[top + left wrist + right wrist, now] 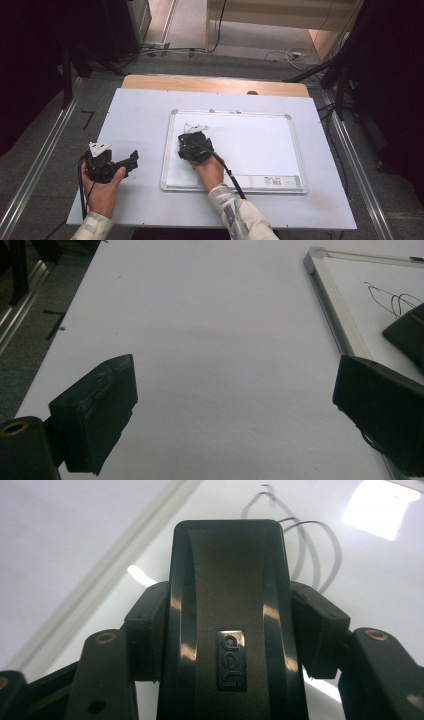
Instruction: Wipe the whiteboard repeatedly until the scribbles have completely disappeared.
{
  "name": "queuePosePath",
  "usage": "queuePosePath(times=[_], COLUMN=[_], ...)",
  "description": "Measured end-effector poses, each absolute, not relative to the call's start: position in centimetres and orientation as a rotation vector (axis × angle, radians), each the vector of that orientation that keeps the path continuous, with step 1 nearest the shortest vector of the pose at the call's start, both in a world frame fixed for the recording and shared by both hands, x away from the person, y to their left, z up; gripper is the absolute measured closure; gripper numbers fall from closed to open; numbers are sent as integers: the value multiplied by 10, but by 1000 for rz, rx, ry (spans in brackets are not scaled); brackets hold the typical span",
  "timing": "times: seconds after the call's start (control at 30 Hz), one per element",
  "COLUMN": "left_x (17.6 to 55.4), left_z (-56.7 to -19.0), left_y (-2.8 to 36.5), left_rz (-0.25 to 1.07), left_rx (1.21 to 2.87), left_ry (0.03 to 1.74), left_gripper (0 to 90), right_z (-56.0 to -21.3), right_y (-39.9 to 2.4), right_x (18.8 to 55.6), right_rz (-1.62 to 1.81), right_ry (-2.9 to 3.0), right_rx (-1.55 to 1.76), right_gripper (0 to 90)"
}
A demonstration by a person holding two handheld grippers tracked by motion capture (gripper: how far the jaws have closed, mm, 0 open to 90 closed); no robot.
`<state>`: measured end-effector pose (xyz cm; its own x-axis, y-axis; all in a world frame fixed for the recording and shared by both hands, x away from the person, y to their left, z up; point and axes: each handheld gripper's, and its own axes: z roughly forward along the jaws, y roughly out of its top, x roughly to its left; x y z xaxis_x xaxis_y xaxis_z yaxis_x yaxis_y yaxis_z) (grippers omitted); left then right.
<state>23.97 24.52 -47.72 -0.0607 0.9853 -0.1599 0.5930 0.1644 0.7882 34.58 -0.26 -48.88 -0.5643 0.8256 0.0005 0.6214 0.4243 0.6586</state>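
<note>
From above, the right gripper (192, 136) is on the whiteboard (260, 145), near its upper left corner, clamped on a black eraser (194, 148) that sits flat on the board. Thin scribbles (189, 126) lie just ahead of it, so the job in hand looks like wiping those lines off. To do it well: keep the eraser flat and pressed down, push forward right across the marks, and stay inside the frame. The right forearm comes in from the bottom edge, wrist low, gripper pointing away from the person. The left gripper (131, 159) rests on the table (135, 107), off the board's left side, aimed to the right, held low in the left hand (102, 187).

Left gripper view now: jaws standing wide apart, nothing between them, bare table ahead. The board's frame (332, 300) runs up the right, with scribbles (395, 300) beyond it and a corner of the eraser (407, 332).

Right gripper view: the eraser (230, 610) is squeezed between both jaws, brand plate up, tilted down onto the board. The scribbles (305, 545) loop just past its front edge, so a short forward stroke should catch them.
</note>
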Motion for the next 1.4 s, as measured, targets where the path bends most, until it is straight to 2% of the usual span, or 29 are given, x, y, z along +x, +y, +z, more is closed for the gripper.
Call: queuePosePath(times=[0.27,0.77,0.97,1.23,1.4], left_x=[240,242,241,240,240], left_z=[-478,-477,-477,-478,-478], left_y=[245,242,244,247,245], left_rz=[715,710,710,706,708], left_rx=[1511,1522,1518,1504,1512], left_ry=[1742,1734,1737,1747,1746], left_gripper=[46,46,47,47,46], right_z=[-488,-491,-490,-487,-488], right_y=[-20,16,10,-19,-19], right_x=[359,320,333,367,368], right_rz=[882,912,901,868,861], right_ry=[2341,2401,2398,2327,2300], right_rx=[1260,1170,1179,1275,1289], right_gripper=[376,378,378,377,378])
